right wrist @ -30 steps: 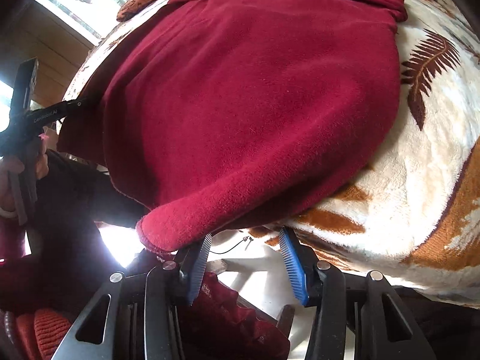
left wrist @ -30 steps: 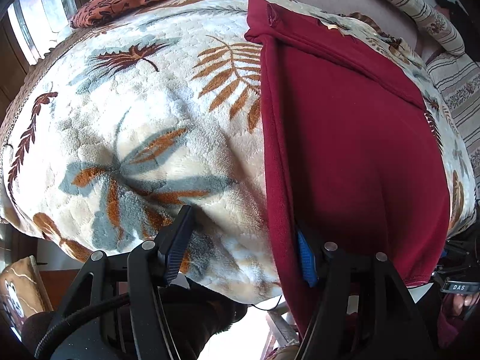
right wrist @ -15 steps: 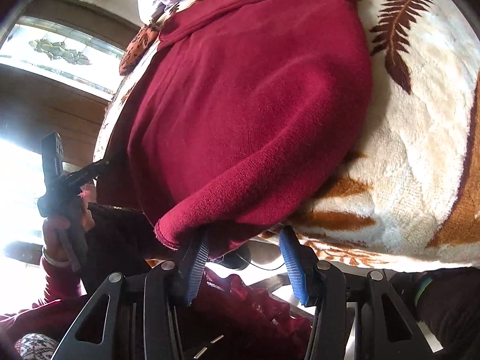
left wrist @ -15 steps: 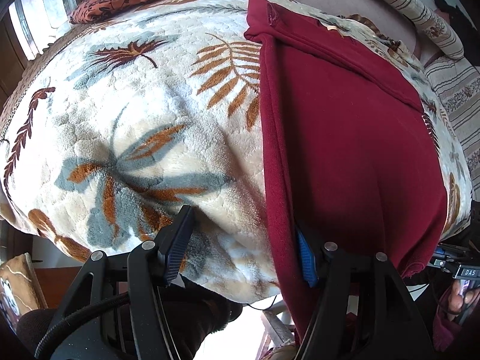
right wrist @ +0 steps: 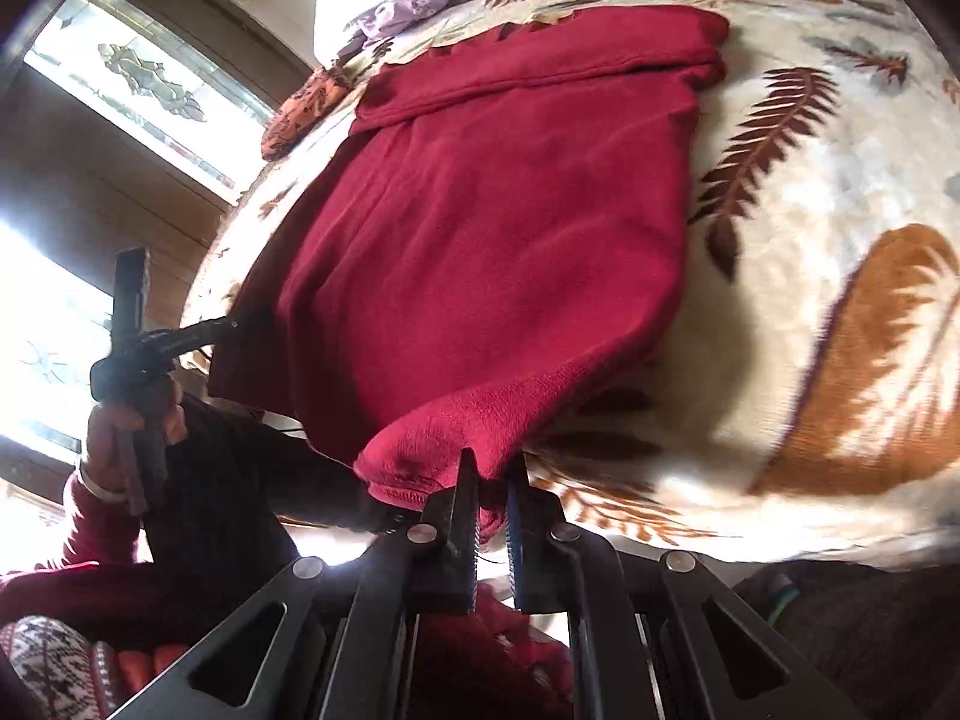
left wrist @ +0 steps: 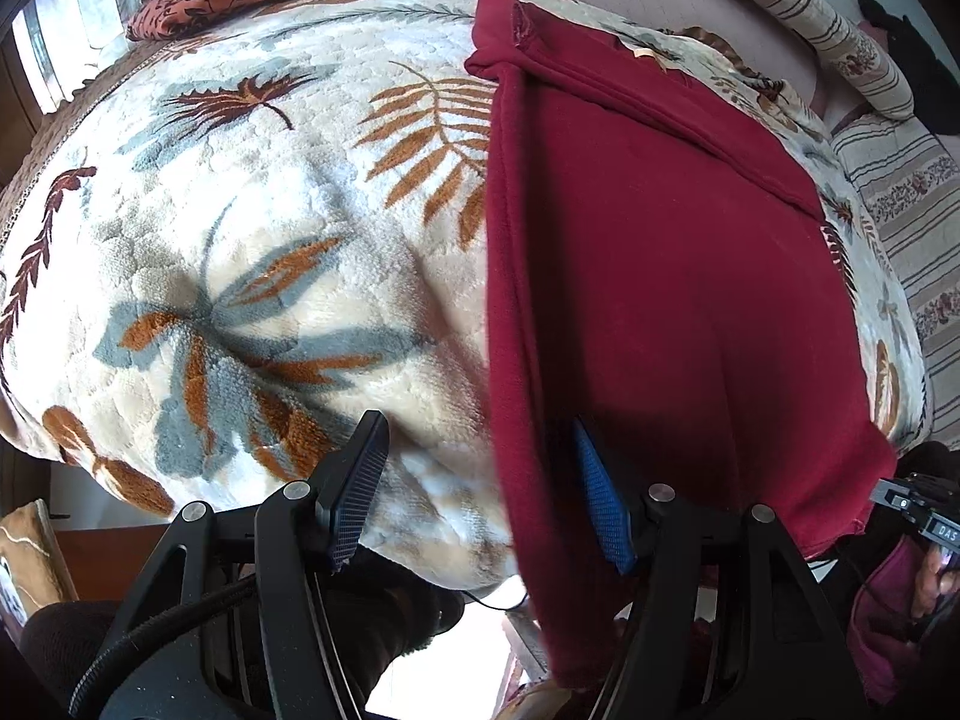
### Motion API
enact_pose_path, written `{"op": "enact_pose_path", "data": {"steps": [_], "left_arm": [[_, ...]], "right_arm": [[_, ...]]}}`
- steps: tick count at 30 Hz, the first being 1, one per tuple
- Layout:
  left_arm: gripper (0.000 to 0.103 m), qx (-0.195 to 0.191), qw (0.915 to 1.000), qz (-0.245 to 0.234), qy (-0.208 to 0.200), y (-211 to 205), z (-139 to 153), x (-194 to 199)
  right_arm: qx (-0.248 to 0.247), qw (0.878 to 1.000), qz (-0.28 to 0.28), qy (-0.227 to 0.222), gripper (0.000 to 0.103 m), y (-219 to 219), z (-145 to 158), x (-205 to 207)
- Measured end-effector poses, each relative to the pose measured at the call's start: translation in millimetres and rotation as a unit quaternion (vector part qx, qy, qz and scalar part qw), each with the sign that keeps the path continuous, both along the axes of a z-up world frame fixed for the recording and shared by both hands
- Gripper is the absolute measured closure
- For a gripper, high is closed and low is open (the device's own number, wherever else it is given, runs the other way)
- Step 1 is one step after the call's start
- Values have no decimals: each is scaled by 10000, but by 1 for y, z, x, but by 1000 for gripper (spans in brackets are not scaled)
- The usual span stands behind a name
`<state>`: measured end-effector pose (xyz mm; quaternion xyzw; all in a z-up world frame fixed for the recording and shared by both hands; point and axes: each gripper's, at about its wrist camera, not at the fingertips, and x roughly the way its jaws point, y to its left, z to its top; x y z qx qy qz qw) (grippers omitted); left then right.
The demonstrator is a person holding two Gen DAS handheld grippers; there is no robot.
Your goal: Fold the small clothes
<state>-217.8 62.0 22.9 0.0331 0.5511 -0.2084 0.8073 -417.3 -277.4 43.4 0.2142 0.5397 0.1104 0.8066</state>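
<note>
Right gripper [right wrist: 492,480]: I clenched the red garment [right wrist: 480,228] corner at 6 o'clock, ready for folding.
Left gripper [left wrist: 480,480]: spread wide, straddling its hem at 6 o'clock.

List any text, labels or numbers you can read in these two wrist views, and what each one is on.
"DAS": white letters on the small black plate of the other gripper's body, at the right edge of the left wrist view; it may be cut off by the frame.
A pale tag at the red garment top edge: too small to read.
Right wrist view: nothing legible.
</note>
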Motion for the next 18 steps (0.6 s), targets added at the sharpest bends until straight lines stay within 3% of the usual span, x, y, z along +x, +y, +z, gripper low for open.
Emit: {"op": "enact_pose_path", "data": {"steps": [4,8,11,13,17,18], "left_arm": [[40,-34,9997,-221,51,-8,1,-12],[40,94,9994,-306,121,-10,-3,-14],[40,141,9995,-233,189,-9,-7,-10],[40,136,9994,-244,211,-9,-8,-10],[40,97,9992,-349,193,-13,-11,-12],[40,90,9990,-380,215,-14,-12,-12]], "right_arm": [[-263,9983,12,515,97,-14,-14,-12],[100,9959,47,902,95,-11,-36,-4],[168,9950,2,979,80,-11,-48,6],[107,9944,-8,1052,57,-10,-53,12],[216,9961,19,852,58,-10,-56,21],[260,9963,9,814,62,-10,-57,21]]}}
